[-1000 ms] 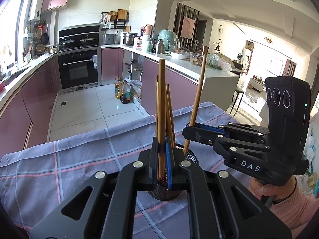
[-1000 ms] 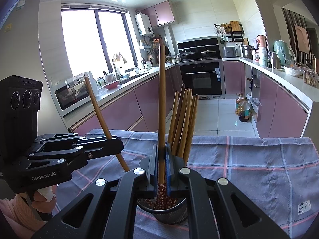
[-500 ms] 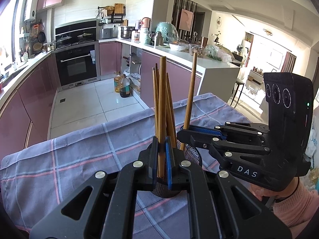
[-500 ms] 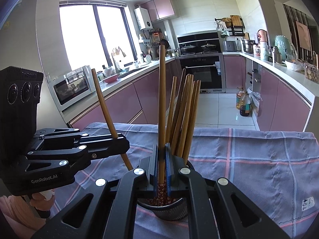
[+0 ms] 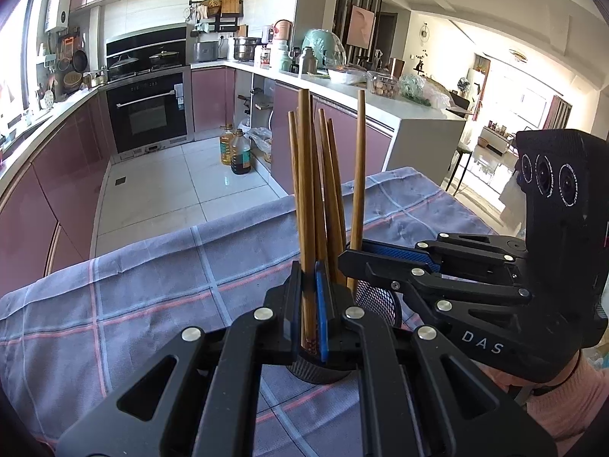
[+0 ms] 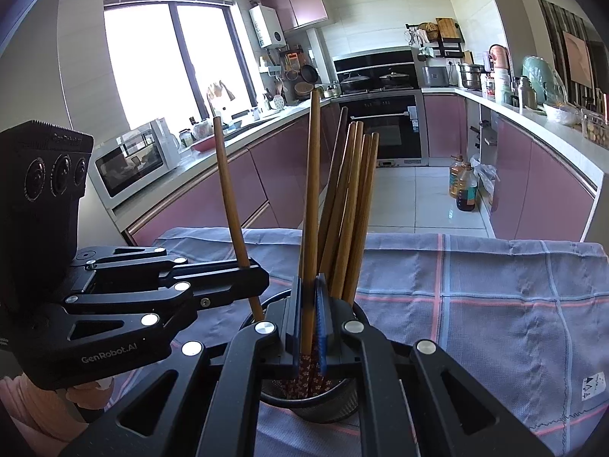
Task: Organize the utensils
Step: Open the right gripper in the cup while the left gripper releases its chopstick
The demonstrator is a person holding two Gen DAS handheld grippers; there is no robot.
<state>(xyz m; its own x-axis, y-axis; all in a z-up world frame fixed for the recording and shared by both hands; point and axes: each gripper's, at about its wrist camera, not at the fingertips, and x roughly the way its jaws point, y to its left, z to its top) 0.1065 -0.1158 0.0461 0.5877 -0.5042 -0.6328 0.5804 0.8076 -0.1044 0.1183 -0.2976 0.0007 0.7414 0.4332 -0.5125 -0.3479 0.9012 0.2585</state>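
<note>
Wooden chopsticks (image 5: pixel 306 205), one clamped in each claw (image 5: pixel 308 312), hide their tips inside the mesh holder (image 6: pixel 327 403).

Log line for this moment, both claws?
left claw: shut on chopstick | right claw: shut on chopstick | both over holder

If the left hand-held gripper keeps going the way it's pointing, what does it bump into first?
Probably the mesh utensil holder and the chopsticks standing in it, right ahead of the left hand-held gripper; depth is uncertain.

The holder (image 6: pixel 327 400) stands on the cloth (image 6: pixel 495 304); several chopsticks (image 6: pixel 350 205) stand in it; the counter (image 6: pixel 533 122) is behind.
</note>
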